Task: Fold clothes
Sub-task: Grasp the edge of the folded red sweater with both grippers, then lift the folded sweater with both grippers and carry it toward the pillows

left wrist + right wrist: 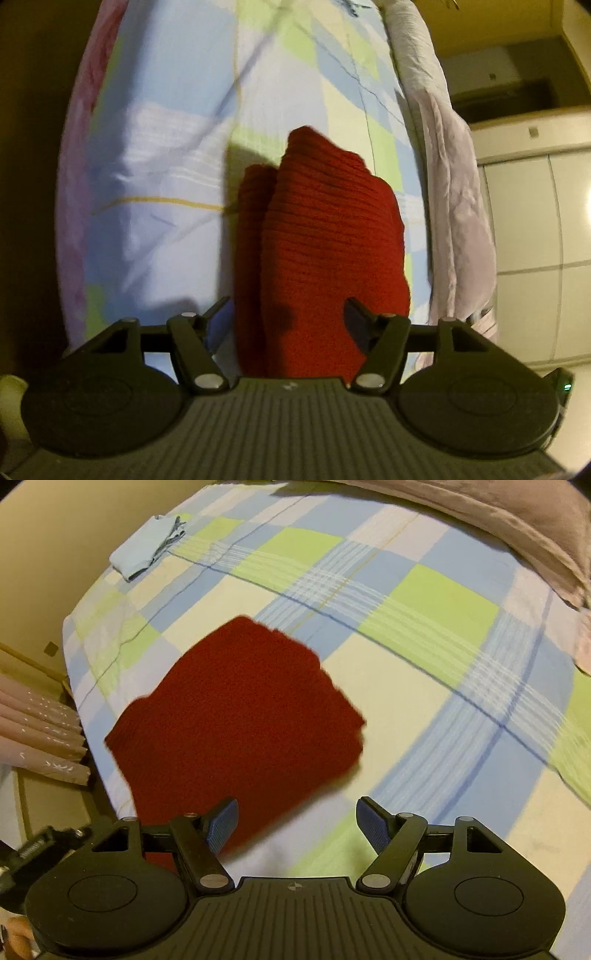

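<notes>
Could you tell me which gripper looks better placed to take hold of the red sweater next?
Probably the left gripper: the red sweater already sits between its open fingers. The right gripper is open over bare bedsheet.

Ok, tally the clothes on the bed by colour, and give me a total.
Red: 1, the folded red knit garment, on the checked bedsheet
Light blue: 1, the folded light blue garment, near the sheet's far corner
Total: 2
</notes>
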Action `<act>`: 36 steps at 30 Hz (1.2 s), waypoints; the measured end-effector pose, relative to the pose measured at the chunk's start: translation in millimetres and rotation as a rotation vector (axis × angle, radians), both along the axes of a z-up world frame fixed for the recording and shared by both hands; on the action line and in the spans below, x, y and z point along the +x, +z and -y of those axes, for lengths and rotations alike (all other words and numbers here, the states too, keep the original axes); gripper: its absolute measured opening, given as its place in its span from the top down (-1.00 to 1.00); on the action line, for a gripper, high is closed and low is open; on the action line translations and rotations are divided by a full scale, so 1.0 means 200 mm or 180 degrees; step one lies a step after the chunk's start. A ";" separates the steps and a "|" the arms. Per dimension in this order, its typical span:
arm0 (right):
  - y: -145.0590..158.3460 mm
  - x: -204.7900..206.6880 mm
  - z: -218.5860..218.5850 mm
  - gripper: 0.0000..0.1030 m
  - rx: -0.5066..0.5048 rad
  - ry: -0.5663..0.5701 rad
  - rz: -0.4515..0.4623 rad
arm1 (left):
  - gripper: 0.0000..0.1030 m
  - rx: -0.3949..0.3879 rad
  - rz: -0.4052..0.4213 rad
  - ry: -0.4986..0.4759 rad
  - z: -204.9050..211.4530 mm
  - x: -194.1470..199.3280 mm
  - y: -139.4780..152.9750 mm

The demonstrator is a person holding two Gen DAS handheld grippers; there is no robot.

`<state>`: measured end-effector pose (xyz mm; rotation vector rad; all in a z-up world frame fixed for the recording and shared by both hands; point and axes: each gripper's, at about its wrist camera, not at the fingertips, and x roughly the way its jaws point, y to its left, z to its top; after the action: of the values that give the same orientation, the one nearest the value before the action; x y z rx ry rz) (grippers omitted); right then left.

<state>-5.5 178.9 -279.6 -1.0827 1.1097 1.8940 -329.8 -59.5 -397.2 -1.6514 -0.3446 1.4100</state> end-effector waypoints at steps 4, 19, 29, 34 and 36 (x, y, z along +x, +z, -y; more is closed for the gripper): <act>-0.09 0.00 -0.19 -0.43 -0.0054 -0.0098 -0.0206 | -0.27 -0.0028 0.0403 0.0304 -0.03 0.00 -0.17; -0.44 0.12 -0.60 -0.43 -0.0584 -0.0026 -0.1045 | -0.19 0.0329 0.0067 0.0141 -0.05 0.03 -0.21; -0.53 0.11 -0.66 -0.43 -0.0744 0.0107 -0.1416 | 0.00 0.0458 0.0162 0.0238 -0.08 -0.01 -0.24; -0.59 0.06 -0.75 -0.45 -0.0881 0.0254 -0.1488 | 0.15 0.0387 0.0216 0.0326 -0.03 -0.04 -0.27; -0.63 0.02 -0.78 -0.48 -0.0968 0.0332 -0.1469 | 0.14 0.0382 0.0242 0.0331 -0.04 -0.05 -0.28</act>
<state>-2.0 335.1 -406.5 -0.8919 1.6703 2.1720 -339.1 -51.9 -453.7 -1.6110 -0.5555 1.3773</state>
